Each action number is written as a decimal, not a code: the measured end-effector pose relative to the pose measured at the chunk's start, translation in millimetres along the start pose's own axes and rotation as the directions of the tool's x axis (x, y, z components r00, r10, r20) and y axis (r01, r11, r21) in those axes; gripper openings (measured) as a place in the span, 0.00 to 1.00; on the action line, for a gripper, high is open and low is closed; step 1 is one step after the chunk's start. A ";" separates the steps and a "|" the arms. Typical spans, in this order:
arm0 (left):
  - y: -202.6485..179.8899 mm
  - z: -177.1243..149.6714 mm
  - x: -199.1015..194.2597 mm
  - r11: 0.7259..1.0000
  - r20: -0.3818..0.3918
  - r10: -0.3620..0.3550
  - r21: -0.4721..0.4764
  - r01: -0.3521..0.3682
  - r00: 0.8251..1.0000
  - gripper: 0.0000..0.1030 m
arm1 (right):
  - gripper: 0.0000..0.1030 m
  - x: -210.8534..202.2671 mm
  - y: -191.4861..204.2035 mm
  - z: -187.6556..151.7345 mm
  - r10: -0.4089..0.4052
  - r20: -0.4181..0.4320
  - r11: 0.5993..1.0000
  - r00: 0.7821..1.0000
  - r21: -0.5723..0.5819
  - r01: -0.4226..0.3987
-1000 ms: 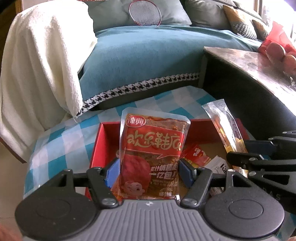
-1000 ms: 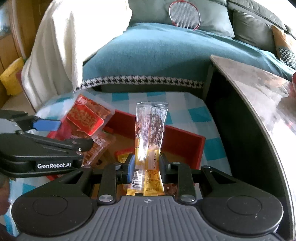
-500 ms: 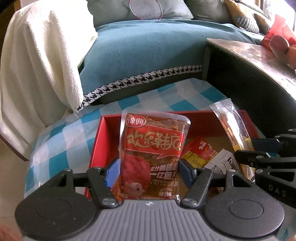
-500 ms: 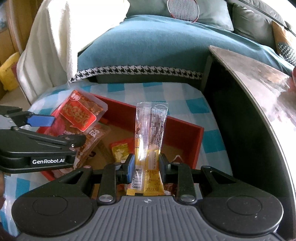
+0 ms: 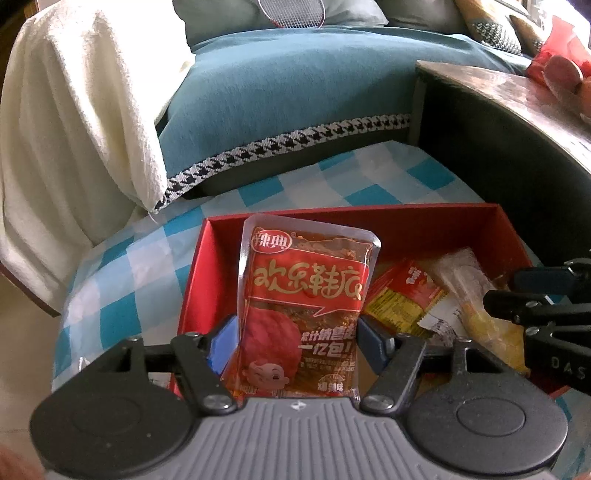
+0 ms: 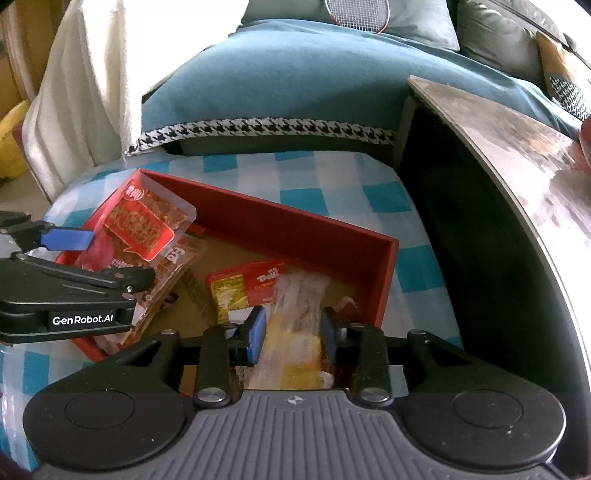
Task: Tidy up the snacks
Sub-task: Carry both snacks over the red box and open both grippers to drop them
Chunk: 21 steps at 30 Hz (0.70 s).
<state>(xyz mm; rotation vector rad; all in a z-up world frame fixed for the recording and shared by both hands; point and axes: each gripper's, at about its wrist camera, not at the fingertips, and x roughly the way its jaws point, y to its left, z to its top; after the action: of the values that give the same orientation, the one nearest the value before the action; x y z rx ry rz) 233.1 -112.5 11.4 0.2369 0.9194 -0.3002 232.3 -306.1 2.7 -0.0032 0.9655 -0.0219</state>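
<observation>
Right wrist: right tongs (image 6: 291, 328) just opening, yellow snack stick (image 6: 295, 332) dropping blurred into red box (image 6: 314, 236). Left tongs (image 5: 295, 338) clamp red spicy packet (image 5: 306, 310) upright above box; release next, likely.

A home living room: a sofa (image 5: 295, 92) under a teal cover, cushions (image 6: 498, 33) along its back, a white blanket (image 5: 74, 129) draped over one arm, a checked cloth (image 6: 332, 184) on the low table.
</observation>
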 end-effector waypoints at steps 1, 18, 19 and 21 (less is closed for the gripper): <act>-0.2 0.0 0.0 1.000 0.000 0.000 0.002 0.000 1.000 0.61 | 0.40 -0.8 -0.1 0.3 -0.001 0.001 1.000 1.000 0.000 0.001; 9.4 -4.8 -20.2 0.999 0.031 -0.018 0.037 0.016 0.999 0.63 | 0.41 -12.9 6.3 -5.2 0.048 0.016 0.999 0.999 -0.012 -0.047; 11.6 -6.2 -23.3 0.998 0.032 -0.027 0.053 0.025 0.999 0.63 | 0.41 -15.0 7.7 -6.3 0.063 0.018 0.998 0.998 -0.015 -0.063; 19.8 -10.9 -32.9 0.995 0.050 -0.034 0.091 0.029 0.998 0.64 | 0.42 -18.7 10.4 -7.9 0.084 0.022 0.996 0.996 -0.019 -0.084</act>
<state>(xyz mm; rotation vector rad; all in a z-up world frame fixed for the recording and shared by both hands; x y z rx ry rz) 213.3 -85.4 33.0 0.2967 0.8605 -0.3761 215.3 -295.3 13.4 0.0204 0.9427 0.0643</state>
